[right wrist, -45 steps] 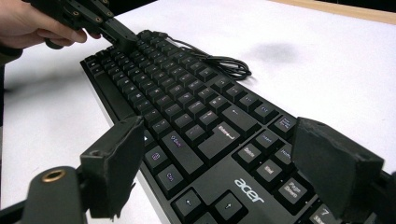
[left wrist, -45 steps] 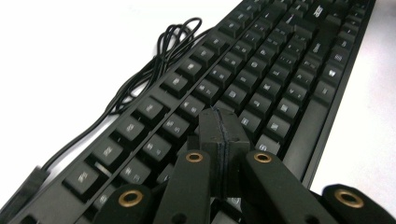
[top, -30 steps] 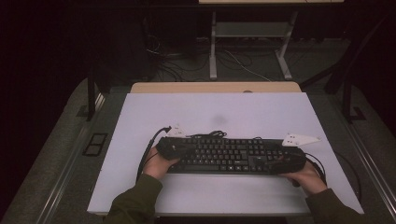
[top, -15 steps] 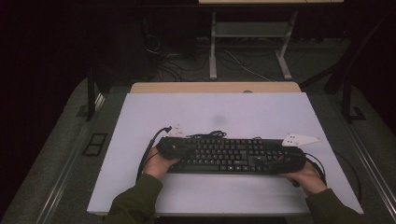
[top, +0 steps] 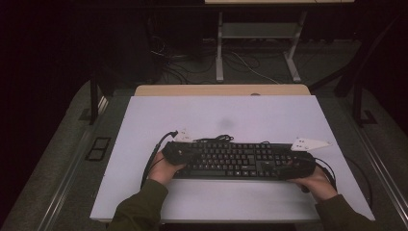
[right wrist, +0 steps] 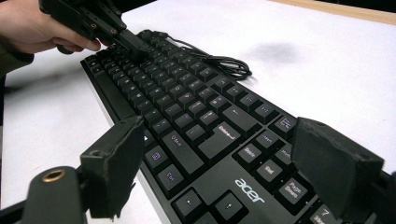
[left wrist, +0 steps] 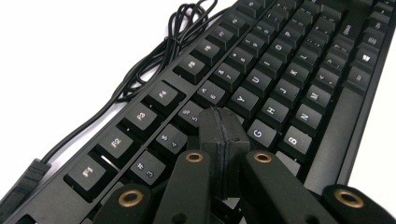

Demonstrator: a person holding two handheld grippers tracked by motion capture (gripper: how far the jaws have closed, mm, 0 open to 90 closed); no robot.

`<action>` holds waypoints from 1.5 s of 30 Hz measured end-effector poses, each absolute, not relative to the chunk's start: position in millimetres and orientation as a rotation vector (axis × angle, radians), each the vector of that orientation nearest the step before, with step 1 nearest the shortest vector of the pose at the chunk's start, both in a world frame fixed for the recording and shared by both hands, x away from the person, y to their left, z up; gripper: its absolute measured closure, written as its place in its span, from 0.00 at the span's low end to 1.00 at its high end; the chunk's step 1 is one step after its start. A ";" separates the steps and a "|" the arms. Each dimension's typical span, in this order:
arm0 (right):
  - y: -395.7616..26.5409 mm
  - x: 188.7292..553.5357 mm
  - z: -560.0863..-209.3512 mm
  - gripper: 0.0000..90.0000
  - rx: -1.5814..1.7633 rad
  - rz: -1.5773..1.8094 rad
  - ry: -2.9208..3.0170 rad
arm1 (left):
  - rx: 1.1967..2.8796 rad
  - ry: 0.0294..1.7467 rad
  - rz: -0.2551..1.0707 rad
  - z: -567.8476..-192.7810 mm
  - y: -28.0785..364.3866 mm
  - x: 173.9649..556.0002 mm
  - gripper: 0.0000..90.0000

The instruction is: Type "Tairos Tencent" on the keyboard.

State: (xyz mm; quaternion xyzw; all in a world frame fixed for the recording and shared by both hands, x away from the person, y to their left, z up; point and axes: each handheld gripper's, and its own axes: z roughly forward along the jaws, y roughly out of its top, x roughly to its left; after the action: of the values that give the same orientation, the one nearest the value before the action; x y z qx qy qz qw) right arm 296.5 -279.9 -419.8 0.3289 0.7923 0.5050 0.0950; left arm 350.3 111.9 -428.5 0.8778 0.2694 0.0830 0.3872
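While both hands are parked at the near edge of the white tabletop [top: 144,120], a black keyboard [top: 235,159] is seen lying flat across it, long side running left to right, closer to the person than to the far edge. Its thin black cable [left wrist: 159,56] is bunched in a loose coil on the tabletop just behind the function-key row. The left tool [left wrist: 223,140] is pressed together, pads meeting with nothing pinched between them, and its tip is poised over the keys around the number row at the keyboard's left end; actual contact with a key can't be made out. The right tool [right wrist: 219,172] is spread wide at the keyboard's right end, one pad set off the near edge and the other over by the navigation keys, so the keyboard's width sits between the pads. Whether those pads are touching the case can't be told. A faint grey smudge [top: 225,122] is visible on the tabletop further back.
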 end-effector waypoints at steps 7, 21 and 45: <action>-280.1 296.4 -419.6 0.19 0.980 1.499 2.350 | 2.224 0.680 0.205 -426.2 111.8 349.1 0.99; -272.7 296.6 -418.6 0.19 0.959 1.490 2.372 | 2.167 0.700 0.182 -420.2 118.2 341.8 0.93; -220.8 320.8 -416.5 0.65 0.873 1.441 2.520 | 2.109 0.729 0.196 -419.5 133.9 327.0 0.54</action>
State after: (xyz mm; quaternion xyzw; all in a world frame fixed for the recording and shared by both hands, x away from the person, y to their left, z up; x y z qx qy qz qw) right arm 320.8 -220.8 -416.5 0.2876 0.8301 0.4745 0.0553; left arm 327.0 133.9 -419.5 0.8476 0.2929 0.0788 0.4355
